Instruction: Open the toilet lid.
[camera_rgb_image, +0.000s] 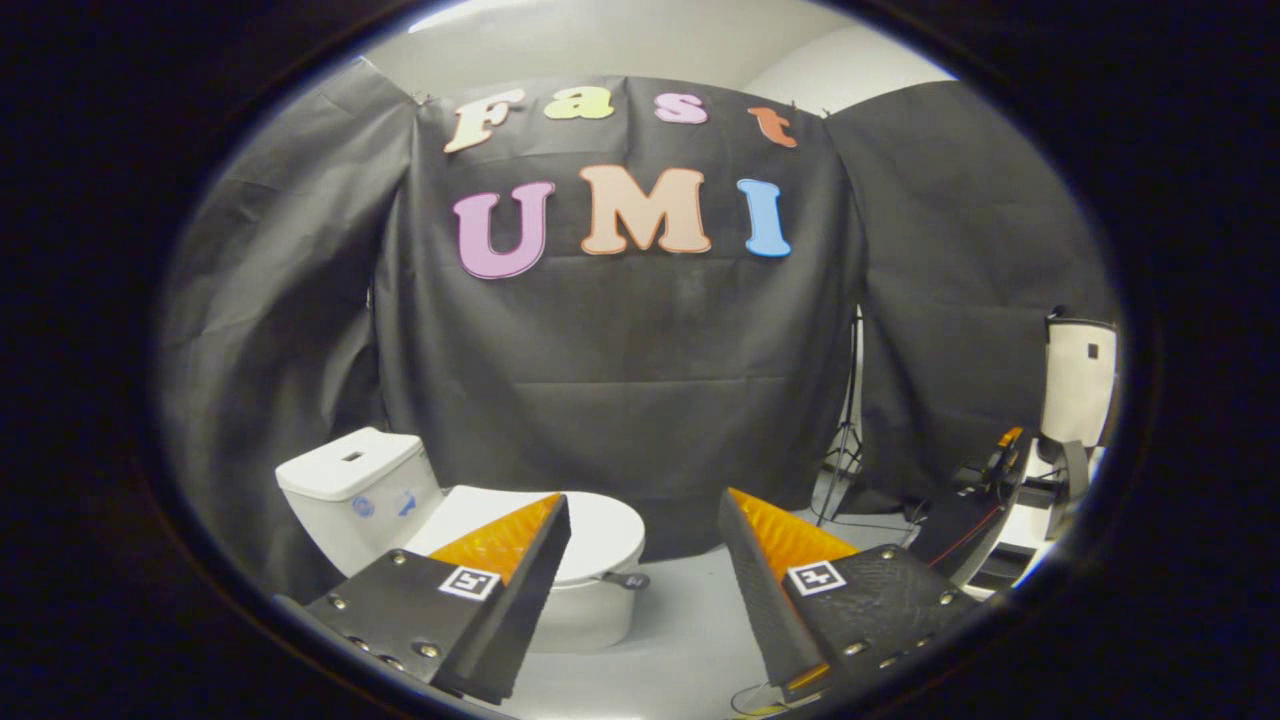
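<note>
Gripper view is showing you the gripper (645, 545) spreading wide, holding nothing — the lid (600, 535) is likely rigid, light, slick — hook its front edge.

It was a staged recording booth, not a real bathroom: a white ceramic toilet with a closed lid (520, 520) stood on a pale grey floor (690, 610) against draped black cloth walls (620, 380). A thin metal light stand (848, 440) and cabled equipment (985, 480) stood beside it.
</note>
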